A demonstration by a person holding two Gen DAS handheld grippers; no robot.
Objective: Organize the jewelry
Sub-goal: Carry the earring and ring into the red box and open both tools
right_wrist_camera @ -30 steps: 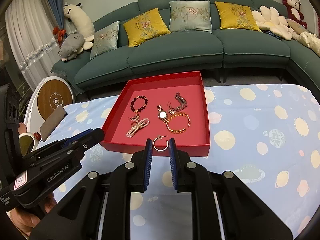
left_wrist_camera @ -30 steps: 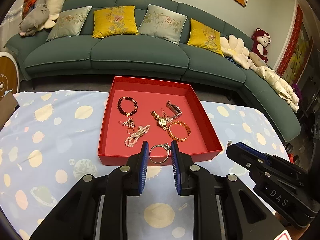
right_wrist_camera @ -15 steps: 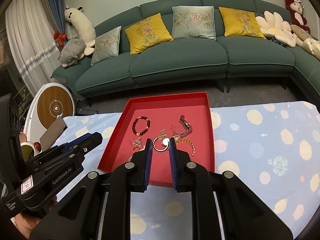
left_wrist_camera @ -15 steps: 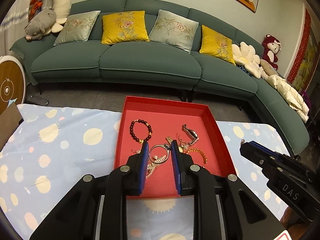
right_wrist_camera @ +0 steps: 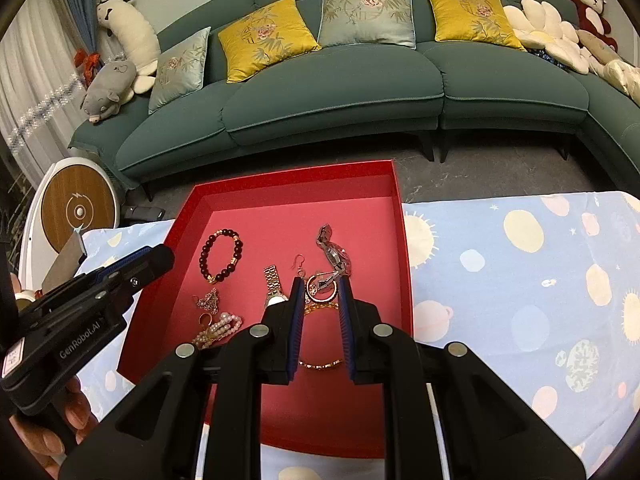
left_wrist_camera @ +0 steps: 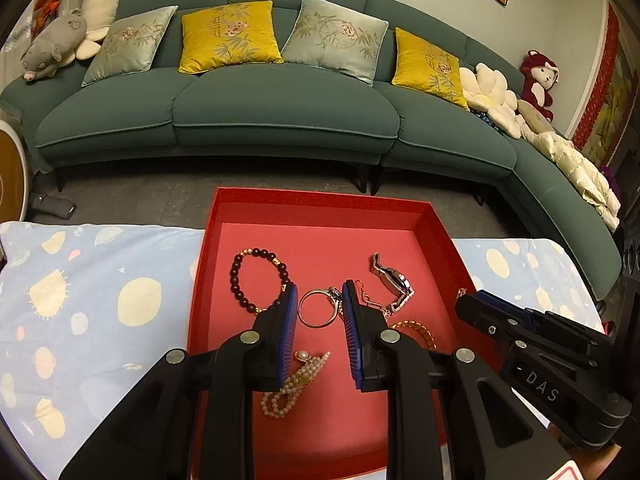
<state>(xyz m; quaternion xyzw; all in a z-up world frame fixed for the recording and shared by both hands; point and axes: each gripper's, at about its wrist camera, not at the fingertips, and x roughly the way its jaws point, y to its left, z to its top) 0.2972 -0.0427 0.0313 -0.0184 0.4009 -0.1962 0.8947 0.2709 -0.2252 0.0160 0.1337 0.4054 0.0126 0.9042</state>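
Now both grippers are hovering over the red tray (left_wrist_camera: 202, 264): left gripper (left_wrist_camera: 320, 300) clamping a silver ring (left_wrist_camera: 318, 308), right gripper (right_wrist_camera: 319, 294) clamping a hoop earring (right_wrist_camera: 320, 289). Release each toward twelve o'clock, clear of the watch (left_wrist_camera: 394, 280).

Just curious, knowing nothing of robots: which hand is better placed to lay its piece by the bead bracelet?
Left, probably: the left gripper, holding a silver ring, hangs beside the bead bracelet; the right gripper hangs over the gold bangle.

Four cushions (left_wrist_camera: 230, 36), two bead bracelets (left_wrist_camera: 256, 280), one tray (left_wrist_camera: 320, 208)
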